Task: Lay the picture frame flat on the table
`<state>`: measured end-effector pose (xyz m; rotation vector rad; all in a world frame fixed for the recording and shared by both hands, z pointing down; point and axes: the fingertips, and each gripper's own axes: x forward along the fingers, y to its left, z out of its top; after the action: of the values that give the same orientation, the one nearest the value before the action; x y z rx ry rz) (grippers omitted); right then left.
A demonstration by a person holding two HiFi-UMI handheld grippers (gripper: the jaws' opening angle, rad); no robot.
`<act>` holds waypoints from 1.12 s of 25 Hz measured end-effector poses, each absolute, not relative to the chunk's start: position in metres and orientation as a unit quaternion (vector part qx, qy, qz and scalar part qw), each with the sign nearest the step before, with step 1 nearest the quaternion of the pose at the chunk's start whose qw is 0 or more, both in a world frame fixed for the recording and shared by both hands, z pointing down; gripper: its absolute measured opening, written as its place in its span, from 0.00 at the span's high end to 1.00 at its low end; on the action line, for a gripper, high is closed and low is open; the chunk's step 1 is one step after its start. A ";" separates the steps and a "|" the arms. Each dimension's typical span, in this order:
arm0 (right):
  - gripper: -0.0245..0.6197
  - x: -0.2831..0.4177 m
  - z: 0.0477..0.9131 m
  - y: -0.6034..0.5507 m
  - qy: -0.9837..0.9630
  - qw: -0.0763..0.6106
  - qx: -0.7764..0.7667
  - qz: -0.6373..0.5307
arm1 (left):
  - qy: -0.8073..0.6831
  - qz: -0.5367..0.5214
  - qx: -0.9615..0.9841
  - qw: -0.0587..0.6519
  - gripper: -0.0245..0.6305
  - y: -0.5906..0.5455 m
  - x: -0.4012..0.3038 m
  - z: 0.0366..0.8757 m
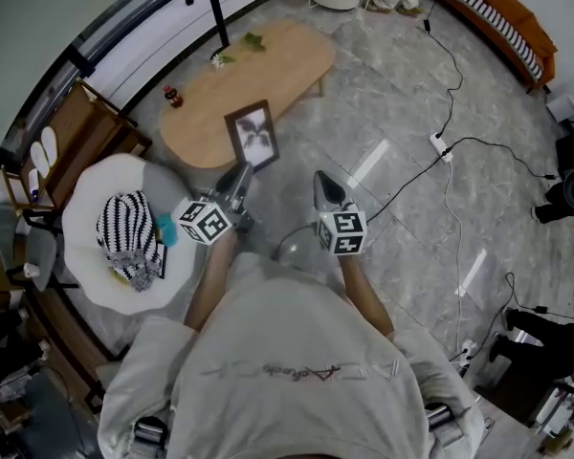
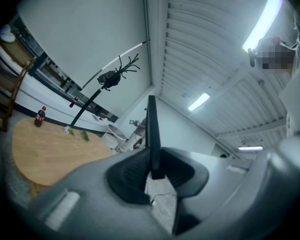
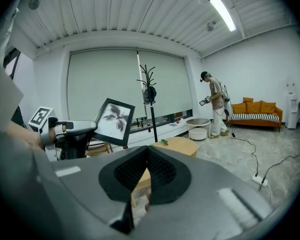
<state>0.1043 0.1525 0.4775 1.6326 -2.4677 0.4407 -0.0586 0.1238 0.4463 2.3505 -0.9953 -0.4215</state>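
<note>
Left claw [image 1: 237, 178] is clamped on the picture frame [image 1: 253, 135], held upright by the table's [image 1: 268, 65] near end, right claw [image 1: 325, 187] shut and empty, so next it probably needs tipping flat.

Around me spreads a grey marble floor [image 1: 383, 79], with an oval wooden table [image 1: 268, 65] ahead, an orange sofa [image 1: 512, 17] against the far wall, and strip lights [image 3: 225, 13] overhead.
</note>
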 end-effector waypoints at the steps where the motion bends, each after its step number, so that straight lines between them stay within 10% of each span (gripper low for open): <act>1: 0.95 0.105 0.478 0.151 -0.822 0.074 0.545 0.147 | -0.370 -0.157 0.874 0.274 0.86 0.123 -0.058 0.447; 28: 0.95 0.076 0.497 -0.010 -0.824 0.095 0.535 0.160 | -0.373 -0.164 0.861 0.303 0.86 -0.040 -0.080 0.473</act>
<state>0.0764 -0.0105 0.4969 1.5862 -2.4442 0.4739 -0.0796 -0.0395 0.4731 2.2830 -0.9898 -0.4340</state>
